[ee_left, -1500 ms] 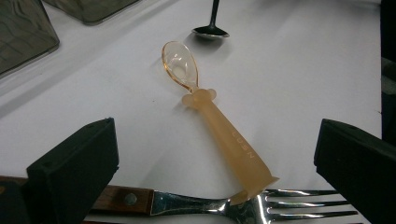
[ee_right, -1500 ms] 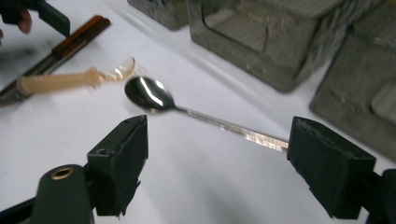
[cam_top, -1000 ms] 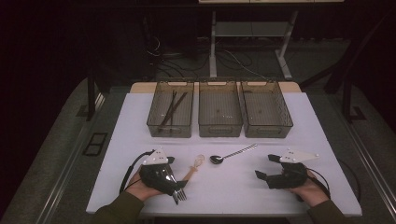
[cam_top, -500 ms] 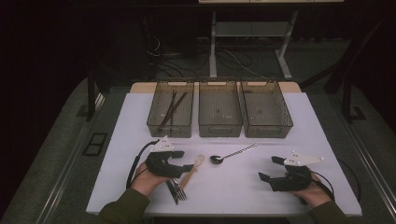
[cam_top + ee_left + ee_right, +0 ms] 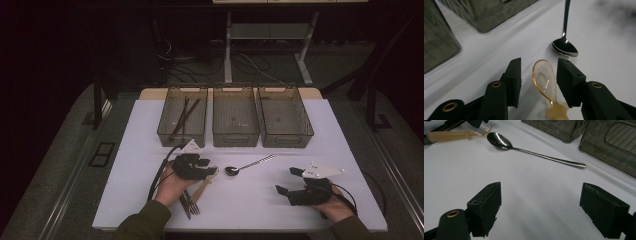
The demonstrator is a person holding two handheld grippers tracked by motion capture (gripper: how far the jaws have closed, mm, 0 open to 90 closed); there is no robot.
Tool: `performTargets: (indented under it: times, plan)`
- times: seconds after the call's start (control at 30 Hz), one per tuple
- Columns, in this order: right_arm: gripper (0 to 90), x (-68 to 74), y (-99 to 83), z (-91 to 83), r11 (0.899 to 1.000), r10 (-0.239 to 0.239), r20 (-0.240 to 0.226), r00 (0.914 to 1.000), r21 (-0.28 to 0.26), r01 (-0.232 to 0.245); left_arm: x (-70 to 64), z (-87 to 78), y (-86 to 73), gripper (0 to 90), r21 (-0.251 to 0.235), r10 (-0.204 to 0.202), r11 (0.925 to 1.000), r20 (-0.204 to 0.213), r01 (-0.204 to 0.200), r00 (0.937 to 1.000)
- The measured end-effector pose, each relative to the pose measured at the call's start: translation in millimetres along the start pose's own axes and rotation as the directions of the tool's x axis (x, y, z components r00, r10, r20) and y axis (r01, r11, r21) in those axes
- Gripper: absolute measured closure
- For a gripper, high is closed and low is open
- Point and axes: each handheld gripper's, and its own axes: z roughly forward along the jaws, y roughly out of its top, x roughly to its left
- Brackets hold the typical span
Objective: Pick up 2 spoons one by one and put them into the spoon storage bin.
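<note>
Between left gripper (image 5: 539, 72) jaws: plastic spoon (image 5: 545, 80), untouched | metal spoon (image 5: 564, 47) near

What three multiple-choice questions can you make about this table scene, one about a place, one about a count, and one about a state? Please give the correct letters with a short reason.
1. Where is the bowl of the amber plastic spoon?
A. Between the jaws of the left tongs
B. Inside the middle bin
C. Under the right tongs

2. How many clear bins stand in the row at the far side of the table?
A. Two
B. Three
C. Five

3. What is the state of the right tongs?
A. Shut on the metal spoon
B. Shut on nothing
C. Open, holding nothing

Answers:
1 A: the left gripper view shows the spoon bowl lying between the two open jaws.
2 B: the high view shows a left bin, a middle bin and a right bin.
3 C: the right gripper view shows the jaws wide apart over bare table, with the metal spoon farther away.
</note>
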Motion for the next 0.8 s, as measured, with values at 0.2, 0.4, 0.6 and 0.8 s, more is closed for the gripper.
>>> performTargets:
  times: [0.2,0.4,0.6,0.8]
  plan:
    - [17.6,0.4,0.0,0.2,1.000,-0.006,0.001,1.0000,0.005,0.006,-2.9,7.4,1.0,65.1,0.062,0.017,0.9979,-0.007,-0.017,0.9998]
    - [17.6,1.1,0.3,0.2,1.000,-0.015,0.004,0.9999,0.007,0.015,-9.2,12.3,1.6,76.5,0.090,0.038,0.9952,0.004,-0.038,0.9993]
    - [17.6,1.9,0.3,0.5,1.000,-0.022,0.006,0.9997,0.011,0.022,-12.8,13.5,3.6,82.6,0.091,0.044,0.9949,0.002,-0.044,0.9990]
    - [17.7,2.0,0.5,0.3,1.000,-0.025,0.007,0.9997,0.012,0.025,-14.3,13.5,4.3,83.9,0.089,0.049,0.9949,0.003,-0.049,0.9988]
